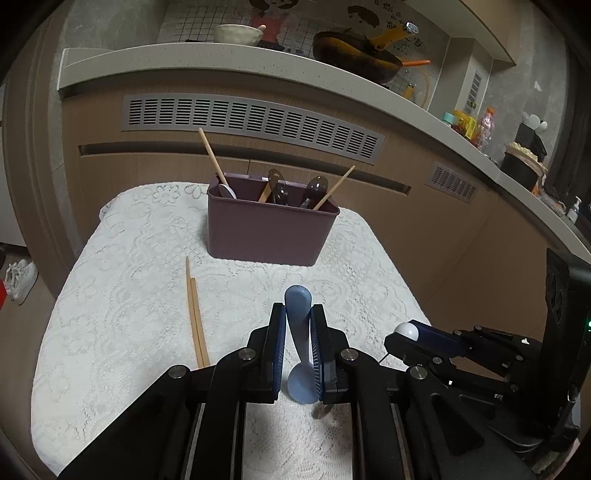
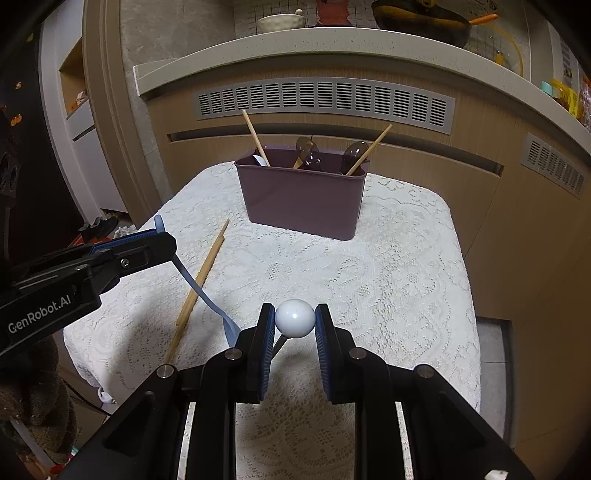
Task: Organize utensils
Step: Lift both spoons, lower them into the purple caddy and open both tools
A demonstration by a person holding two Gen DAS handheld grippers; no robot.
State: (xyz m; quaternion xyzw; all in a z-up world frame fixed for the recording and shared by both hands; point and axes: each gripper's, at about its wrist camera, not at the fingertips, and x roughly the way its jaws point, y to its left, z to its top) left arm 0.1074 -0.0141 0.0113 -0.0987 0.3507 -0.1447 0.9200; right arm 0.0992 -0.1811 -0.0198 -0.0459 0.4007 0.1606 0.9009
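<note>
My left gripper is shut on a blue spoon, handle end forward and bowl toward me, held above the lace-covered table. My right gripper is shut on a utensil with a white ball end; its thin shaft drops below the fingers. A purple utensil bin stands at the table's far middle, holding chopsticks and dark spoons. It also shows in the right wrist view. A pair of wooden chopsticks lies on the cloth to the left, also seen in the right wrist view.
A kitchen counter runs behind the table with a bowl and a pan on it. Bottles and jars stand along its right side. Shoes lie on the floor at left.
</note>
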